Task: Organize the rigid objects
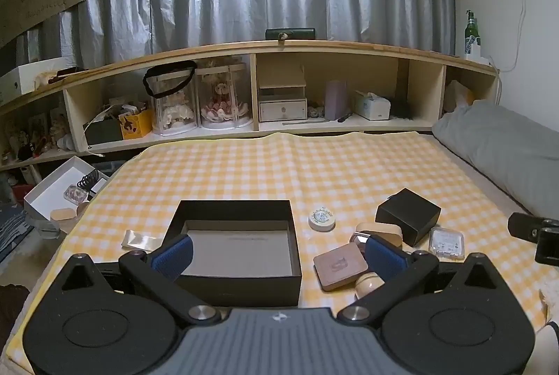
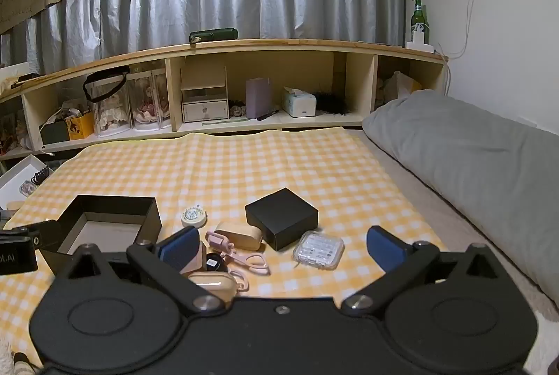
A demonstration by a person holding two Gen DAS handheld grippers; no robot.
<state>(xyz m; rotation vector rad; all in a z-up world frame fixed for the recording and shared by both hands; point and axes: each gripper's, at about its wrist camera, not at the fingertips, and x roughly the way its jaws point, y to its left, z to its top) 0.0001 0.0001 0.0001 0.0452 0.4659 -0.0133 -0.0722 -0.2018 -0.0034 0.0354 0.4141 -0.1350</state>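
Yellow-and-white checked cloth point(image 2: 279, 165) covers the work surface, and all the small stuff is scattered over its near half. The open black box point(image 1: 237, 245) sits on the left with nothing in it that I can see, which looks like the place things should end up.

Both tools are spread wide and holding nothing. The left gripper point(image 1: 279, 252) hangs over the near wall of the box; the right gripper point(image 2: 283, 251) hovers above the clutter.

The loose bits: a small closed black box point(image 2: 282, 218), a clear plastic case point(image 2: 318, 251) just beside it, a round white tin point(image 2: 194, 217) near the open box, a beige case point(image 2: 239, 235), pink scissors-type tool point(image 2: 241, 256), a square wooden coaster-looking thing point(image 1: 340, 265) and another beige case point(image 2: 213, 284) close under the right tool. There's a small dark round item by the scissors, can't really tell what.

What could go wrong, I reckon:
- The cluster near the right tool's left finger point(image 2: 180, 251) is tight and partly overlapping, so closing on one piece could shove or drag its neighbours.
- The clear case is flat and slick, so it may skid on the cloth instead of lifting.
- The cloth itself could bunch if a finger digs in.
- The two tools sit close together by the box, so they could bump.
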